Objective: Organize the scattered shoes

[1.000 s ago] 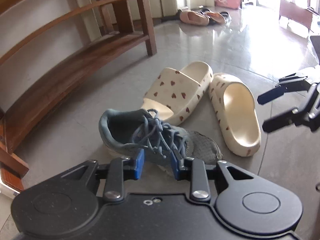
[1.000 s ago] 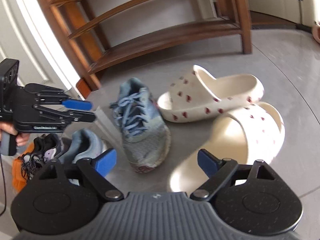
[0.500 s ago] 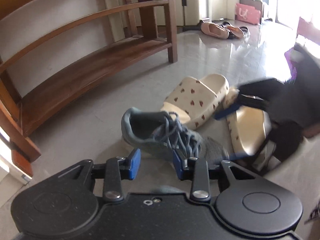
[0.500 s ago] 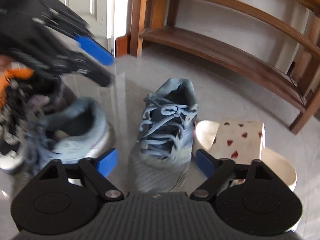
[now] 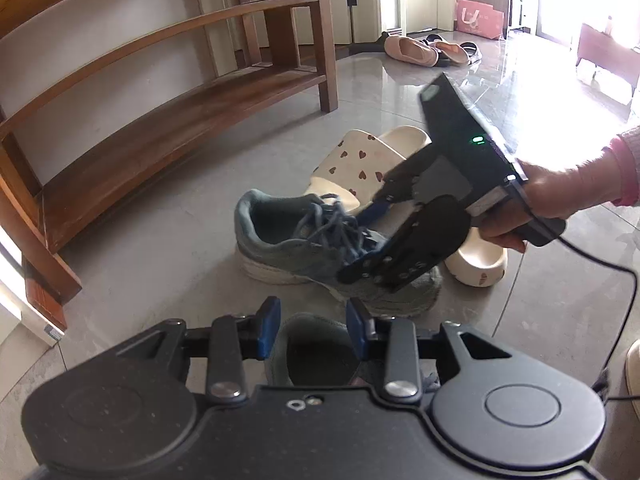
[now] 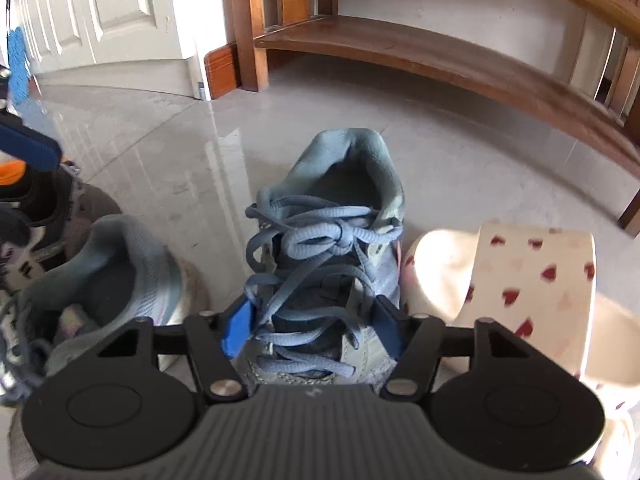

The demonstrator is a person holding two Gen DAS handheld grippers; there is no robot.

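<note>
A blue-grey laced sneaker [image 5: 320, 256] lies on the grey floor, also in the right wrist view [image 6: 332, 248]. My right gripper [image 6: 312, 328] straddles its laced forefoot, blue pads at each side; whether they press on it I cannot tell. It shows from outside in the left wrist view [image 5: 384, 236]. My left gripper [image 5: 312, 328] is open, hovering over the heel opening of a second blue-grey sneaker [image 5: 316, 352], seen again in the right wrist view [image 6: 108, 280]. Cream slides with red hearts [image 5: 364, 160] lie behind.
A wooden shoe rack [image 5: 160, 92] with bare curved shelves stands at the left; its lower shelf [image 6: 440, 60] is beyond the sneaker. Dark and orange shoes [image 6: 24, 200] lie at far left. Tan sandals [image 5: 424, 50] and a pink bag [image 5: 480, 18] are far back.
My right gripper has swung over and come down around the laced sneaker, its jaws narrowing. My left gripper has drawn back over the second sneaker's heel.
</note>
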